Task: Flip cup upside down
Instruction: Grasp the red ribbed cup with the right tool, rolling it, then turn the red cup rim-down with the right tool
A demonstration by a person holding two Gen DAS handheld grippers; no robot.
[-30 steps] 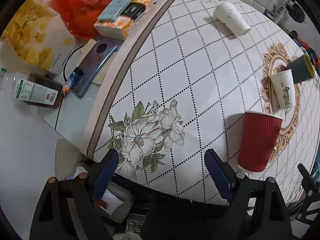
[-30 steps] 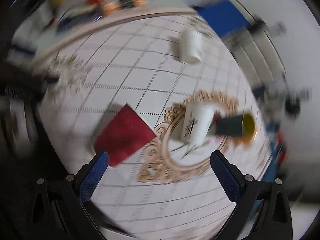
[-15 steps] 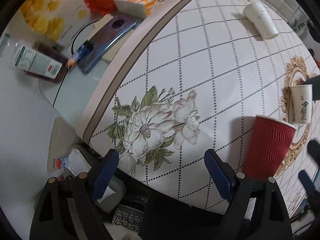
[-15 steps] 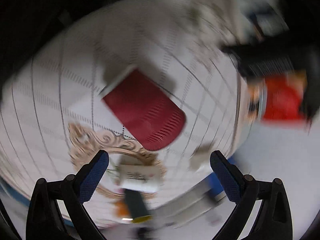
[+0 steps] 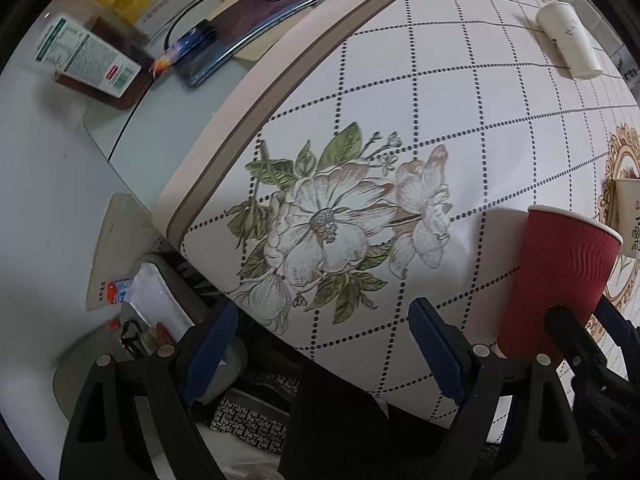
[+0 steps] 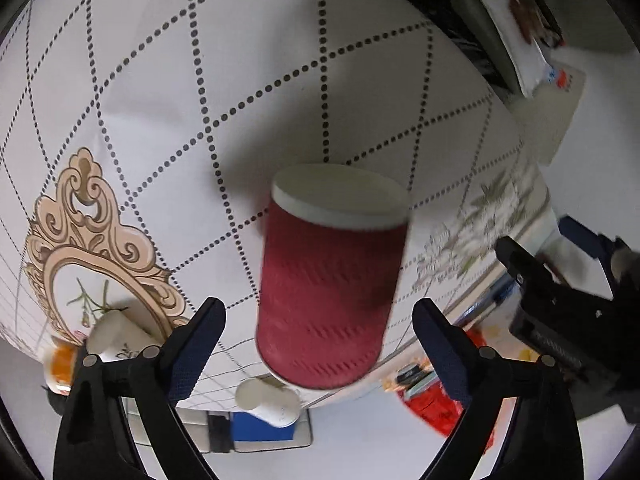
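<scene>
A red ribbed paper cup stands upright on the patterned tablecloth at the right of the left wrist view. In the right wrist view, which is rolled upside down, the cup lies between the two fingers of my right gripper, jaws wide apart and not touching it. My right gripper also shows in the left wrist view at the cup's base. My left gripper is open and empty over the table's near edge, left of the cup.
A white cup stands at the far right. Another white printed cup stands just behind the red one. A phone, a carton and boxes lie on the glass table to the left. The tablecloth edge runs diagonally.
My right gripper has rolled over and closed in around the red cup. My left gripper has drifted back and left; the cup stays in place.
</scene>
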